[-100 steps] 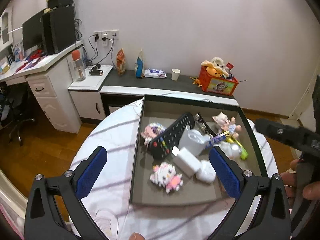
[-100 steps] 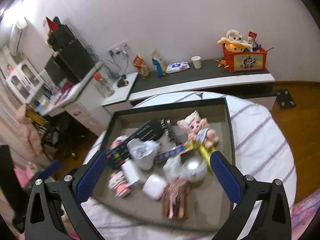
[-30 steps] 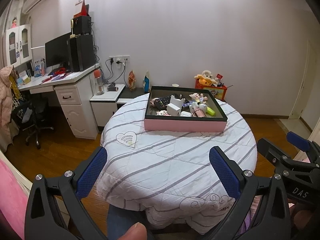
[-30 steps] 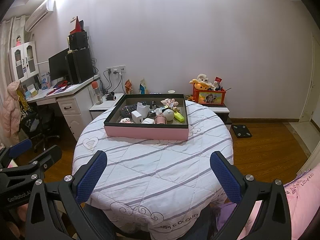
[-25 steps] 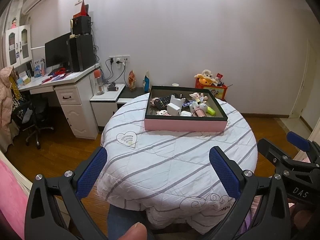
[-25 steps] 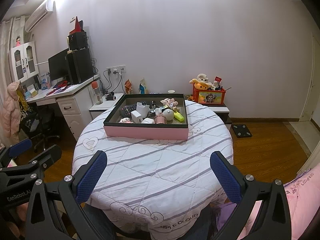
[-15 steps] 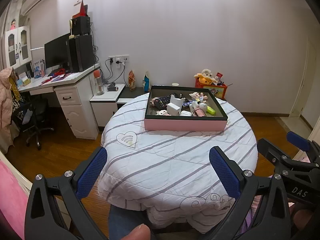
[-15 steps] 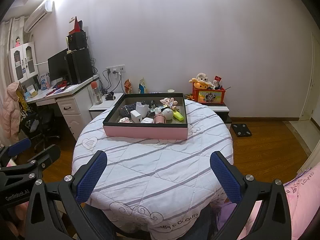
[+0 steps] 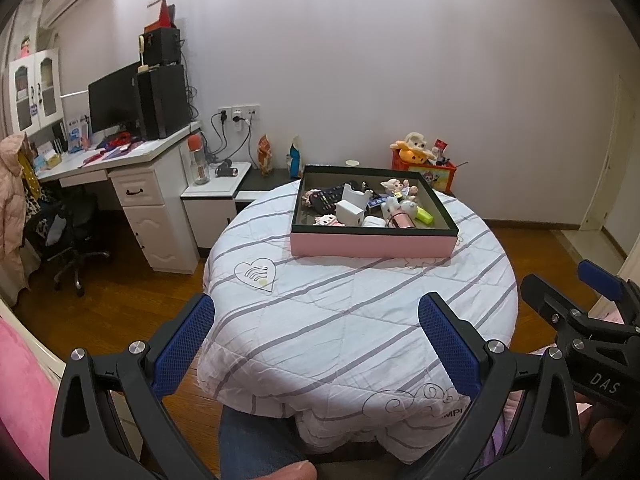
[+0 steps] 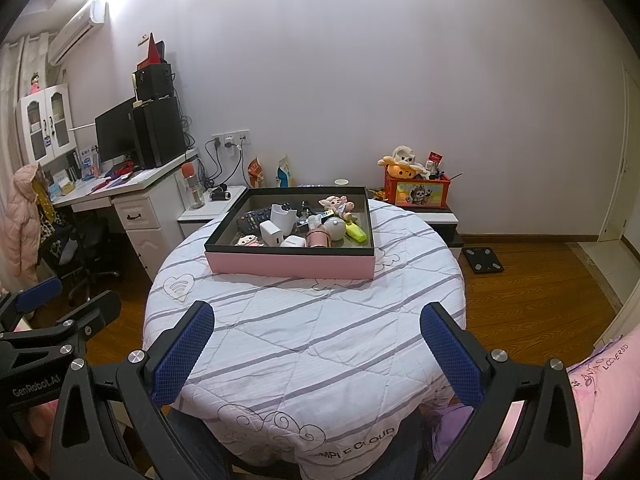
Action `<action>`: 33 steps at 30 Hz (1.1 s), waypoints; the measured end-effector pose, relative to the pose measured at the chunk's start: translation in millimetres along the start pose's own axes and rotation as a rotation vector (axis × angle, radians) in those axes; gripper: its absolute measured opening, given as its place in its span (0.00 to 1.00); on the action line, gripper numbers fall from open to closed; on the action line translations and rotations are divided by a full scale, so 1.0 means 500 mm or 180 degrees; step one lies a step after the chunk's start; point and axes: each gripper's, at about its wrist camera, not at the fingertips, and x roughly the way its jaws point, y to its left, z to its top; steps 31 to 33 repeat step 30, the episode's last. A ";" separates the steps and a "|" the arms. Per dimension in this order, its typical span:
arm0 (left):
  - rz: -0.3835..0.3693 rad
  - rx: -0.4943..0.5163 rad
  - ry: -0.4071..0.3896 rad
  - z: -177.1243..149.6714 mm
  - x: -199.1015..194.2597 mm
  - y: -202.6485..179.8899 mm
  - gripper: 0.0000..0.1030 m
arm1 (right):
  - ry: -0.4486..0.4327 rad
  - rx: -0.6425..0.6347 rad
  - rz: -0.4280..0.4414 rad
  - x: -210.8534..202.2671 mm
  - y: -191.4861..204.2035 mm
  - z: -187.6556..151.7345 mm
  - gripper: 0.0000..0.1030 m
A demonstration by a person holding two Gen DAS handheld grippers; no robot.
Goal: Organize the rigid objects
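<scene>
Since a few seconds back we have pulled both claws well away from the tray (image 9: 374, 245); then they hung right over its jumble, now they sit at the near edge of the round desk (image 9: 352, 320) with the whole room in sight, and over the last second hardly anything has shifted.

Going left to right: the left claw (image 9: 316, 344) is spread wide with nothing between its blue pads, and its body reads "GenRobot.AI" in the right wrist view. The right claw (image 10: 318, 346) is just as wide and empty; its body shows "DAS" in the left wrist view. We judge they are held back and open because the sorting looks finished, or paused for a look.

The rigid things all lie inside the pink-walled tray at the far side of the desk: a black remote (image 10: 253, 216) far left, a white charger block (image 10: 271, 233) beside it, a small block figure (image 9: 328, 221) at the near left, a pink cylinder (image 10: 317, 237) and white ball (image 10: 334, 228) toward the right, a yellow marker (image 10: 355, 232) at the right edge, a pig doll (image 10: 338, 204) far right. They are piled close, so the walls keep them from rolling off.

The quilt's near hem reads "SIMPLE CLOUD" (image 10: 356, 442).
</scene>
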 end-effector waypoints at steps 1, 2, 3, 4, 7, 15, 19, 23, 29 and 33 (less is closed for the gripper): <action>-0.0007 0.0001 0.0006 0.000 0.000 0.001 1.00 | 0.0001 0.0002 -0.0003 0.000 0.000 0.001 1.00; -0.0009 0.0005 0.0008 0.000 0.000 -0.001 1.00 | 0.0000 0.0001 -0.0004 -0.001 0.000 0.000 1.00; -0.0007 0.0007 0.0010 0.000 -0.001 0.000 1.00 | -0.0001 0.0002 -0.0003 -0.001 0.000 0.001 1.00; -0.0008 0.0008 0.0010 0.000 -0.001 -0.001 1.00 | -0.0001 0.0003 -0.0003 0.000 0.000 0.000 1.00; -0.0002 0.0012 0.0009 -0.001 -0.001 0.000 1.00 | 0.0000 -0.0002 -0.0007 0.001 0.001 -0.001 1.00; 0.0020 0.0024 0.0009 -0.001 -0.001 -0.001 1.00 | -0.0002 -0.0001 0.0001 0.001 0.001 0.000 1.00; 0.0015 0.0023 0.0010 -0.001 -0.001 -0.001 1.00 | -0.0003 -0.0003 0.0000 0.001 0.000 0.000 1.00; 0.0020 0.0020 0.0014 -0.001 0.000 -0.001 1.00 | -0.0003 -0.0002 0.0004 0.001 0.000 0.000 1.00; 0.0000 0.0030 -0.0016 -0.002 -0.002 0.000 1.00 | -0.0002 0.0000 0.0005 0.001 0.000 0.000 1.00; 0.0016 0.0029 -0.0021 -0.003 -0.003 0.001 1.00 | 0.0000 -0.0003 0.0003 0.002 0.000 0.001 1.00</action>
